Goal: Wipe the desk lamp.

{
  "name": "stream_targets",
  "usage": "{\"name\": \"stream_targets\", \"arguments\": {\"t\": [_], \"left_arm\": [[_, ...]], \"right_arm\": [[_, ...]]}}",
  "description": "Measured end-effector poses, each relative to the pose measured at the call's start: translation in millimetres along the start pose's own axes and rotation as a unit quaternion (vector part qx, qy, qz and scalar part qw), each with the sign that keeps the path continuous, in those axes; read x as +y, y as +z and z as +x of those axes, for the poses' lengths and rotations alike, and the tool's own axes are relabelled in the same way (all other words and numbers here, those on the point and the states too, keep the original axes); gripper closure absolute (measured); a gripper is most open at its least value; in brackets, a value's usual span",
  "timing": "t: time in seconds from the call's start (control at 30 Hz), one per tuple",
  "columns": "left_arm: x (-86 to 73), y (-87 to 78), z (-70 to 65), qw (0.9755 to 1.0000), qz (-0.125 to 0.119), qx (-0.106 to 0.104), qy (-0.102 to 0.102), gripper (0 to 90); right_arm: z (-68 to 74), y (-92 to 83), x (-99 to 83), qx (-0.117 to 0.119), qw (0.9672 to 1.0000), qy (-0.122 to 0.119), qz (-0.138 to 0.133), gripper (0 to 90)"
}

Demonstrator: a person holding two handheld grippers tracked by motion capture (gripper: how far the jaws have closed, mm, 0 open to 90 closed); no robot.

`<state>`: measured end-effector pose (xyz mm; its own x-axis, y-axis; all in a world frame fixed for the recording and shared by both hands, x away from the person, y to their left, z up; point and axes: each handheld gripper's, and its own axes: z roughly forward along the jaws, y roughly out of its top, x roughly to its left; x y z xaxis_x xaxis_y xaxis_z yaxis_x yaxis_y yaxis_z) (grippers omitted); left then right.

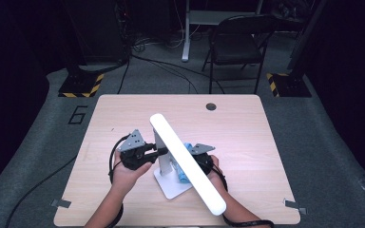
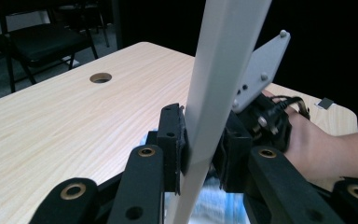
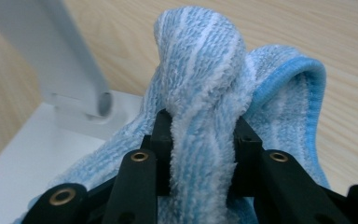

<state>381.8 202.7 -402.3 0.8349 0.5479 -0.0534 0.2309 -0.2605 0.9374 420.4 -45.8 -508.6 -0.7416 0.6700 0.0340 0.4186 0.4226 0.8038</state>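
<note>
A white desk lamp stands on the table, its long bar head (image 1: 185, 161) slanting over its flat base (image 1: 171, 189). My left gripper (image 1: 159, 152) is shut on the lamp's upright stem (image 2: 214, 93), with a pad pressed against each side of it (image 2: 204, 149). My right gripper (image 3: 200, 135) is shut on a bunched fold of a blue-and-white striped cloth (image 3: 205, 70). The cloth (image 1: 182, 175) lies against the lamp base (image 3: 28, 154), beside the foot of the stem (image 3: 56, 60). In the high view the bar head hides the right gripper's jaws, and its grey plate (image 1: 200, 148) shows behind the bar.
The wooden table (image 1: 237, 137) has a round cable hole (image 1: 211, 106) near its far edge. A black folding chair (image 1: 237, 42) and floor cables stand beyond the table. Tape tabs mark the near corners (image 1: 61, 203).
</note>
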Motion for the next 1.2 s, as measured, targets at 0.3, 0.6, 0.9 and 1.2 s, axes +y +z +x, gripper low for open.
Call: {"name": "stream_targets", "arguments": {"t": [0.3, 0.6, 0.9, 1.2], "left_arm": [[-0.3, 0.8, 1.5, 1.0000, -0.005, 0.001, -0.002, 74.4], [-1.2, 1.0, 4.1, 0.9999, -0.010, 0.010, -0.002, 74.2], [-0.3, -0.3, 9.7, 0.9999, -0.003, 0.001, -0.010, 72.5], [-1.3, 0.4, 11.7, 0.9999, -0.012, 0.002, -0.007, 71.9]], "right_arm": [[-30.1, -11.3, -6.3, -0.026, 0.9983, 0.052, 0.003, 67.8], [-23.8, -14.2, -9.5, -0.038, 0.9976, 0.057, -0.003, 67.9], [-11.9, -18.4, -11.1, -0.046, 0.9976, 0.052, 0.002, 67.2], [-5.2, -19.6, -10.4, -0.047, 0.9981, 0.038, 0.006, 66.2]]}}
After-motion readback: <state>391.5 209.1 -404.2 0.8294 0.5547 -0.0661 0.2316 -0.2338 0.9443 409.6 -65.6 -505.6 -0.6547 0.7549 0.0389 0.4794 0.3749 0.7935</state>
